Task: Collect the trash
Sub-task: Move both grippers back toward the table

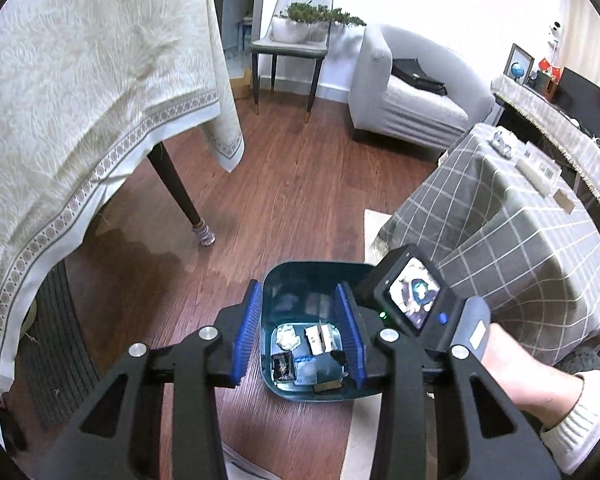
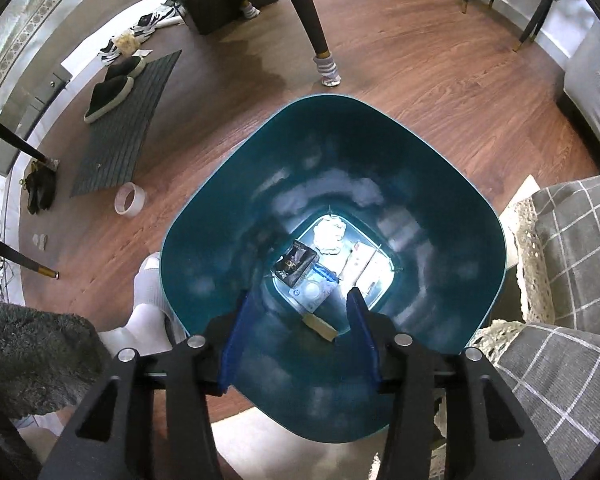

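Note:
A teal bin stands on the wooden floor. My right gripper hangs straight over its mouth, open, with nothing between its blue pads. At the bottom lie a crumpled white paper, a black packet, a white box and a tan cardboard piece. In the left wrist view my left gripper is above the same bin, open and empty. The right gripper's camera housing sits at the bin's right rim, held by a hand.
A table with a cream cloth and dark legs stands to the left. A grey checked cloth hangs close on the right. On the floor are a tape roll, a dark mat with shoes, and a white foot.

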{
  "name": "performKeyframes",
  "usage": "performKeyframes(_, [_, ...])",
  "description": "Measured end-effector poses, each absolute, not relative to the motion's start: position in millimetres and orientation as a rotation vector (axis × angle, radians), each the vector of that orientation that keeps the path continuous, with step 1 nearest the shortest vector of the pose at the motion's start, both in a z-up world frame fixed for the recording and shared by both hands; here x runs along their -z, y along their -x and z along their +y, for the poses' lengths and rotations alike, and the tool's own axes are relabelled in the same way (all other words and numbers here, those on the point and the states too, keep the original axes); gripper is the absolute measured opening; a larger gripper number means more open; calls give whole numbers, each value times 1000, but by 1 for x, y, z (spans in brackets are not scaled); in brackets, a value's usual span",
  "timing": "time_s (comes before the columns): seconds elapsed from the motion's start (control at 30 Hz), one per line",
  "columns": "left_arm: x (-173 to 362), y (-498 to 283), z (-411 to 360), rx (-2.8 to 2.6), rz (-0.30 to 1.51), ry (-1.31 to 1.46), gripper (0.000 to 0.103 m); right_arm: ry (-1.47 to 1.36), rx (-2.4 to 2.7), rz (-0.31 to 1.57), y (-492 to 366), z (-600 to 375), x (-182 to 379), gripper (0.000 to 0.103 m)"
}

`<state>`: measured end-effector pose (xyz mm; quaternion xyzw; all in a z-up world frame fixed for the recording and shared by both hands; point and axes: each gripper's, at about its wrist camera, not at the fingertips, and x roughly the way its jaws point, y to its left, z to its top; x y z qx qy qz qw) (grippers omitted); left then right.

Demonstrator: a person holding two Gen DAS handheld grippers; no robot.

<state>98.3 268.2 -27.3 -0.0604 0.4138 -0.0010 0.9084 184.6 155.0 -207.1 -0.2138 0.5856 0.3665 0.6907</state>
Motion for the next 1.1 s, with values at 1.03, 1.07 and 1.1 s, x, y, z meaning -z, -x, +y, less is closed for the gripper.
performKeyframes(1.03, [-39, -134, 192, 120, 677, 120, 50, 259, -740, 819, -186, -1, -10, 32])
performKeyframes(1.07, [-38, -137, 187, 129, 679, 121, 50, 256, -730, 818, -188, -7, -10, 32])
performKeyframes(1.1, [-38, -139, 182, 138, 679, 120, 51, 253, -716, 818, -189, -16, -10, 32])
